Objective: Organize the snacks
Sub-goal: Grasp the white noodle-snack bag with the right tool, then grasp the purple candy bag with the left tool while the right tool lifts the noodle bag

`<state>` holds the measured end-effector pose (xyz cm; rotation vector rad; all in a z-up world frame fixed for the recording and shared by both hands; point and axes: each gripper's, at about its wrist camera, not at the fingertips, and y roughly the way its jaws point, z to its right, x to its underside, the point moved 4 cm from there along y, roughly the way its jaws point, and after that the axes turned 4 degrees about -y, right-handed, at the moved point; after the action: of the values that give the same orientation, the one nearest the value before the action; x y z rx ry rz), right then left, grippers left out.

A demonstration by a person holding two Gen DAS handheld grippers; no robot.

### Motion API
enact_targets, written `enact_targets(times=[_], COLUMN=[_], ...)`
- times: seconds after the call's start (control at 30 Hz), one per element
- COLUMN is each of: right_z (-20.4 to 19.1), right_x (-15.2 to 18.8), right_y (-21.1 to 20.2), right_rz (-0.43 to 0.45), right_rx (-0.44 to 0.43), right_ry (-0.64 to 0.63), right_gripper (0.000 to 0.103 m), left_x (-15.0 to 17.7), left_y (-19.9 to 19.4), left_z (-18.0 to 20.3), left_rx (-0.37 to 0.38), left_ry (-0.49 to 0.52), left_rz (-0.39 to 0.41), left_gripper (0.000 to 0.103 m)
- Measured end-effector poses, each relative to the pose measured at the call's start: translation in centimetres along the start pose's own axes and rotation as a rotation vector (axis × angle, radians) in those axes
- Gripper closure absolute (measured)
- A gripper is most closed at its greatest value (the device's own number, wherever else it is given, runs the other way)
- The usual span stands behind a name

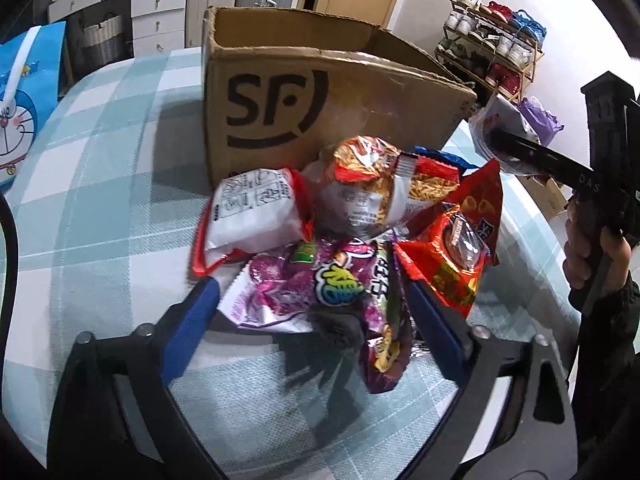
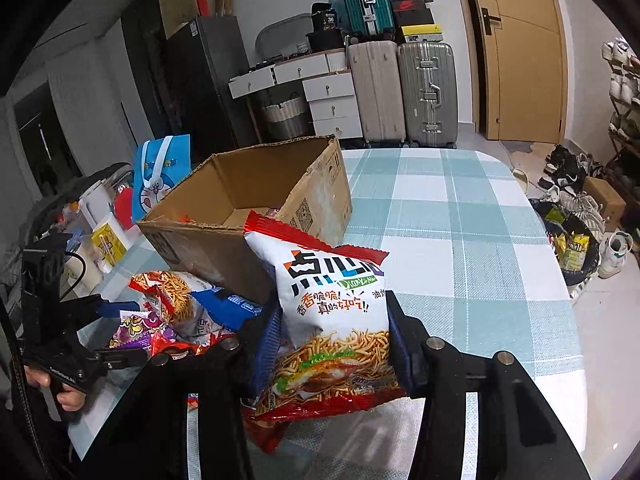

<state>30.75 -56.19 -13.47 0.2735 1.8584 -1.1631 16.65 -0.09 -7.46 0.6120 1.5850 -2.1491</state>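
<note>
A pile of snack bags lies on the checked tablecloth in front of an open cardboard box [image 1: 320, 92] marked SF. My left gripper [image 1: 312, 284] is open, its blue fingers on either side of a purple snack bag [image 1: 316, 288], with white and red bags [image 1: 256, 212] just beyond. My right gripper [image 2: 332, 312] is shut on a white and red noodle snack bag [image 2: 332, 312] and holds it upright above the table, beside the box [image 2: 248, 200]. The right gripper also shows at the right edge of the left wrist view [image 1: 496, 140]. The pile shows at left in the right wrist view [image 2: 180, 312].
A blue cartoon bag [image 1: 24, 100] stands at the table's left edge. A shoe rack [image 1: 492, 48], suitcases [image 2: 404, 92] and white drawers [image 2: 320, 92] stand around the room. The checked table [image 2: 460, 232] stretches right of the box. The left gripper shows at lower left in the right wrist view [image 2: 120, 328].
</note>
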Motion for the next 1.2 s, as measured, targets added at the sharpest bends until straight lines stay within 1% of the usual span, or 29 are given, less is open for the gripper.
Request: enact_targets(times=[0.07,0.13,0.33,0.47,0.7,0.97,1.2], right_z=[-0.1,-0.2,-0.2,-0.1,-0.3,-1.1,-1.9], right_x=[0.0,-0.1,-0.1,-0.1,-0.3,-0.7,-0.8], right_y=[0.1,0.1,0.2,0.3,-0.2,-1.5,-2.2], right_rz=[-0.001,0.0,0.001,0.003,0.019,0.055,0.072], right_rx=[-0.003,-0.006,-0.011,-0.011,-0.014,-0.036,-0.048], right_ry=[0.0,-0.003,-0.003,-0.009,-0.01,-0.022,-0.027], right_gripper=[0.054,0.054,0.054,0.054,0.054,0.054,0.054], left_x=[0.0,0.5,0.7,0.8,0.5,0.0,-0.7], left_y=[0.4,0.4,0.2,-0.3,-2.8,-6.1,-7.8], left_z=[0.2,0.6,1.2,1.2,0.4,1.2,2.0], left_rx=[0.006,0.011,-0.017,-0.026,-0.03,-0.002,0.028], left_ry=[0.002,0.01,0.076,0.101,0.117,0.134,0.114], left_rz=[-0.007,-0.009,0.004,0.017,0.058,0.115,0.151], left_gripper=[0.03,0.032,0.038,0.039,0.039,0.039,0.039])
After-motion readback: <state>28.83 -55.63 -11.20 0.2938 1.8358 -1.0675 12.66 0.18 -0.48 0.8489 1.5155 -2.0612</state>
